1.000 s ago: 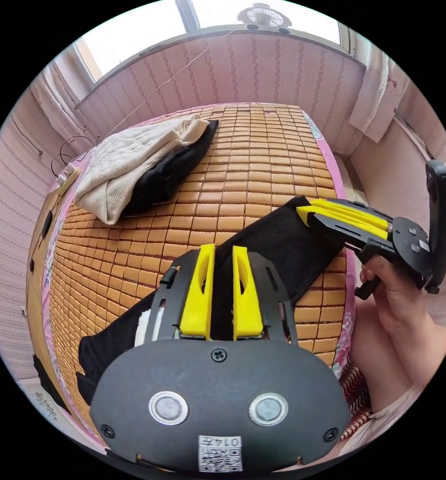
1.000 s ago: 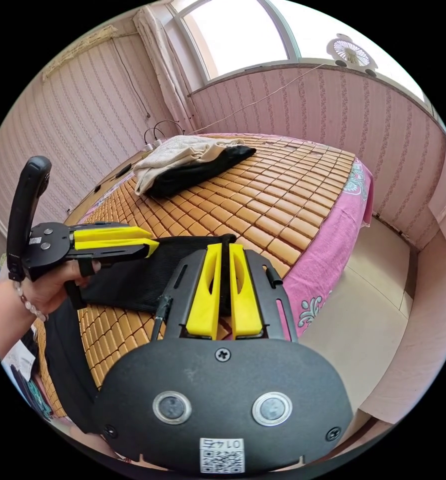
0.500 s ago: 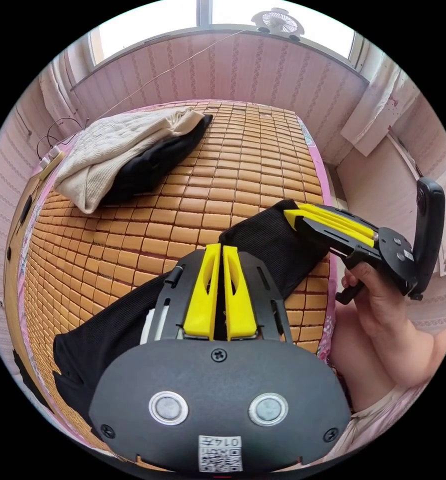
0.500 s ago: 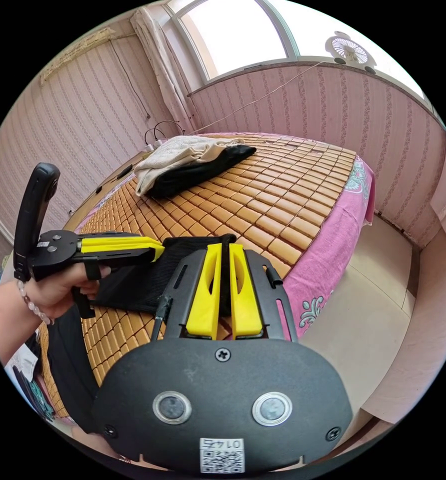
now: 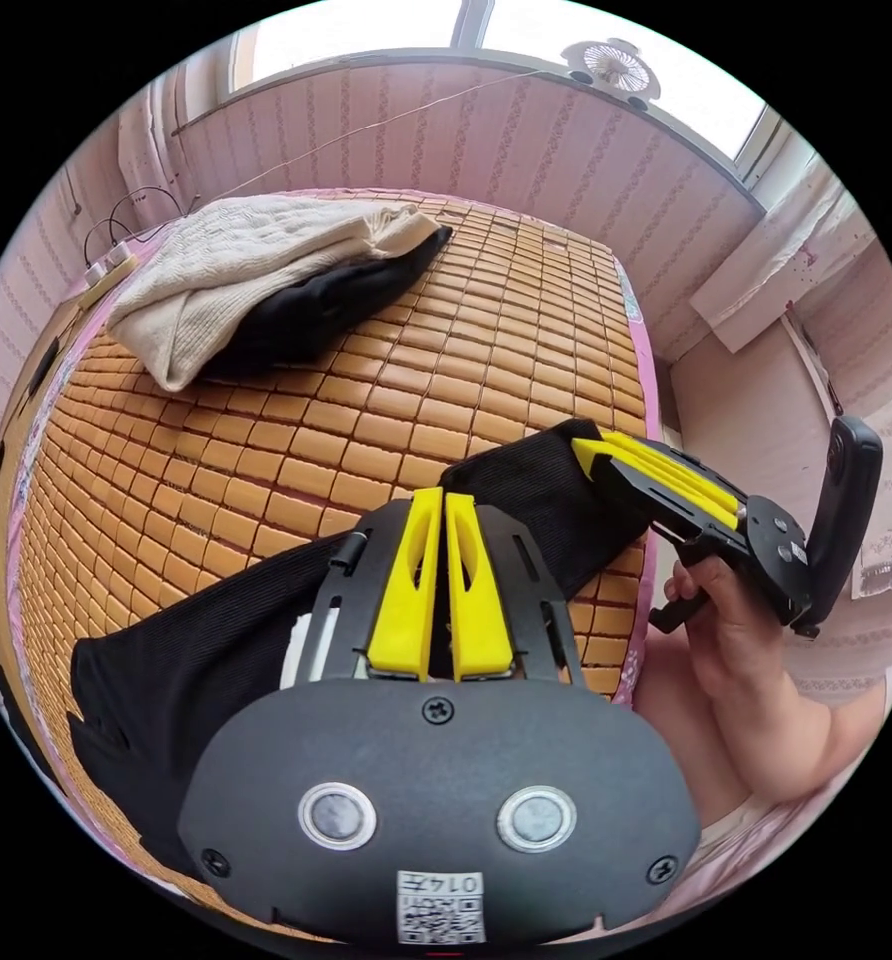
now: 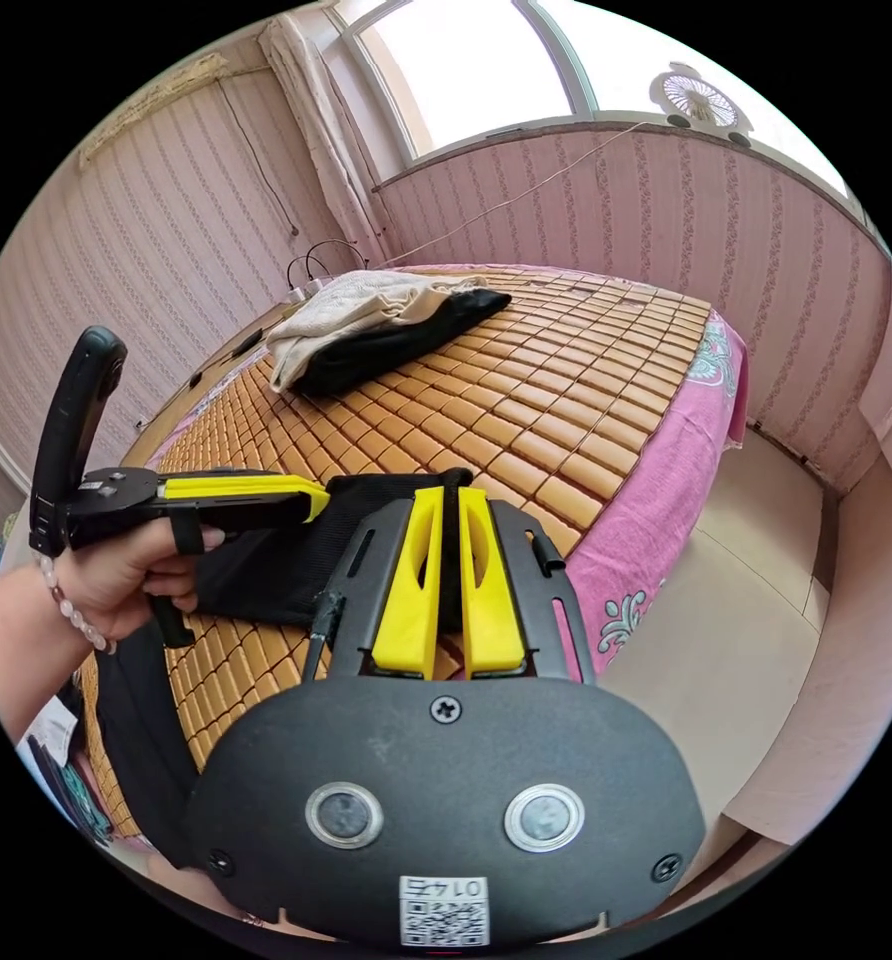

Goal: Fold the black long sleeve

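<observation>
Left gripper (image 5: 444, 497) and right gripper (image 6: 450, 492) each clamp an edge of the black shirt (image 5: 526, 490), stretched over the bamboo mat (image 5: 366, 400).

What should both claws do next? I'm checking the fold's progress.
Probably carry the pinched edge forward and lay it down flat: the left claw and right claw each clamp the black long sleeve, lifted above the bamboo mat.

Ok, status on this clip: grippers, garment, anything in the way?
Left hand-held gripper shut on black top. Right hand-held gripper shut on its far end. Top stretched over bed mat. Cream-and-black pile sits well apart.
</observation>
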A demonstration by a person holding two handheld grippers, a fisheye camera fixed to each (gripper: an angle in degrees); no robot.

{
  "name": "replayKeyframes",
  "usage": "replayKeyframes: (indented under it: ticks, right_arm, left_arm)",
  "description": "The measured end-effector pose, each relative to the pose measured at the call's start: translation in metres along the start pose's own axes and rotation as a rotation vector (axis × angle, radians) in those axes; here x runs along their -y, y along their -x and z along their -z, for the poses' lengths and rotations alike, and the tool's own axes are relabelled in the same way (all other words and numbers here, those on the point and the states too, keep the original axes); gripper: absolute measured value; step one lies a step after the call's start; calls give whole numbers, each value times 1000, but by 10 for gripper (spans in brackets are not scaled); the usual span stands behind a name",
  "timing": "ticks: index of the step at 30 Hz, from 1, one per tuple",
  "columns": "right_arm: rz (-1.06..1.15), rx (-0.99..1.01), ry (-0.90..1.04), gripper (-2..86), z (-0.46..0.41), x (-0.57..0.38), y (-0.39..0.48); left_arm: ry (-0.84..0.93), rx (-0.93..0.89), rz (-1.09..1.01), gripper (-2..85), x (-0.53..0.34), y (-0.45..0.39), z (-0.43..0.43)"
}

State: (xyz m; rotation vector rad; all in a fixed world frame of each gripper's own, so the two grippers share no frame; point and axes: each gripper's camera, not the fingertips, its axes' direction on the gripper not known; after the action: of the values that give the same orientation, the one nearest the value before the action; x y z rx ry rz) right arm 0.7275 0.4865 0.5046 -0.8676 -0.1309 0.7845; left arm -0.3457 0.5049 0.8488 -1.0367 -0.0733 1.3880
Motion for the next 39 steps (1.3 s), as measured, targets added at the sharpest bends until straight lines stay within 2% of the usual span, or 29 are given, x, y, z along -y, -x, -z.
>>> replayKeyframes:
  ticks: [6,10,15,18,20,23,25,27,28,29,31,35,39]
  right_arm:
    - [12,51,-5,19,6,-8,11]
    - [129,140,-161,17,34,-20,42]
    - [240,383,-226,14,72,-38,89]
    - [453,582,-346,13,126,-57,143]
    - [656,822,-358,14,169,-76,195]
    - [875,1127,-210,17,206,-113,265]
    - [1045,1191,-62,21,212,-152,311]
    - [1173,1106,47,27,202,-200,348]
    - [1226,1002,93,32,191,-230,366]
    - [1285,888,135,38,180,-256,379]
    - [1361,785,172,53,169,-285,390]
    - [1373,781,291,123,155,-303,400]
    - [1260,797,444,135,128,-282,413]
  left_arm:
    - [-70,17,69,-10,-32,0,43]
    - [-158,49,120,-10,-66,6,103]
    - [-296,86,204,-10,-143,18,195]
    - [-387,178,199,-9,-216,19,263]
    - [-486,218,245,-8,-290,17,319]
    - [-594,282,345,-2,-394,4,374]
    - [-598,322,465,16,-457,-2,385]
    - [-534,371,573,44,-517,-4,382]
    - [-483,395,662,51,-555,-4,377]
    - [-452,367,749,54,-590,-4,373]
    - [-438,278,842,57,-632,-6,370]
    - [-432,228,919,63,-680,-15,369]
    - [-437,146,930,65,-690,-8,365]
